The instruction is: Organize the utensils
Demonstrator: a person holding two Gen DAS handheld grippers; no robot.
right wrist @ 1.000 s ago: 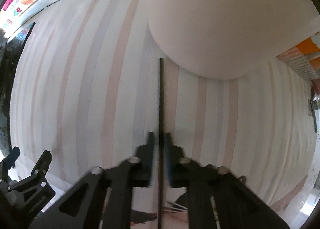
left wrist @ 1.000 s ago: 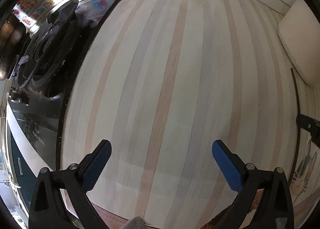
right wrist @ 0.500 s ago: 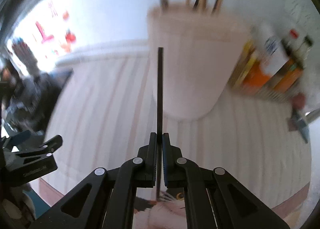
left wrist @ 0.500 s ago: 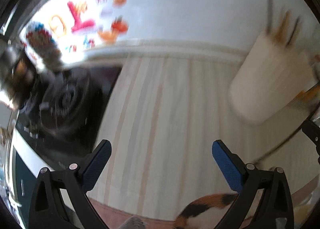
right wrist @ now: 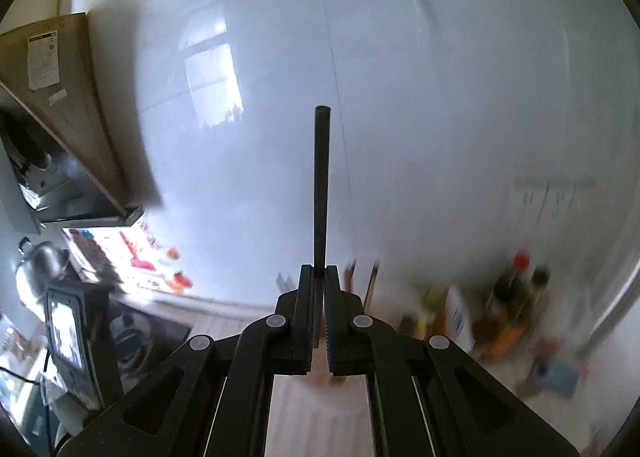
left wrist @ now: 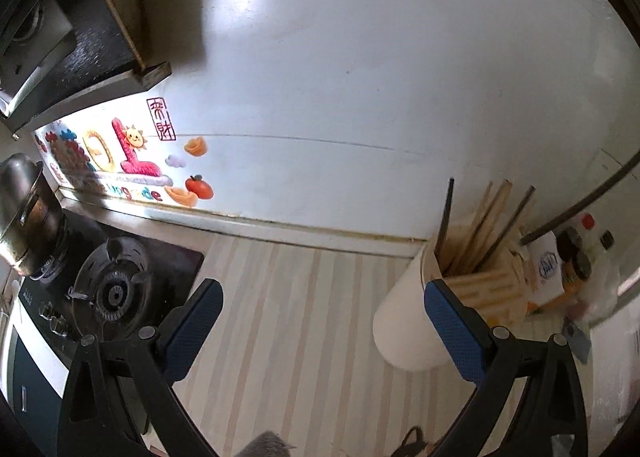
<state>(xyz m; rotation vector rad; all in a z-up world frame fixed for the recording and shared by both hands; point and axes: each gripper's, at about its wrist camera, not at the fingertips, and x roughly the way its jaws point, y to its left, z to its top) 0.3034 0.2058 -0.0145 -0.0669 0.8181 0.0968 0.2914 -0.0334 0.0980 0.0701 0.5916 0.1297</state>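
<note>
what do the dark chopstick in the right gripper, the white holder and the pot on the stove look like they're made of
Dark chopstick: matte, uniformly dark round stick with a flat end; lacquered wood, plastic or metal, can't tell which.
White utensil holder: smooth, opaque white wall with a soft sheen, likely plastic or glazed ceramic.
Pot: grey and mirror-like with bright highlights, probably stainless steel.

Surface: pale striped countertop.
Left: black gas hob.
Right: white utensil holder, bottles beside it.
</note>
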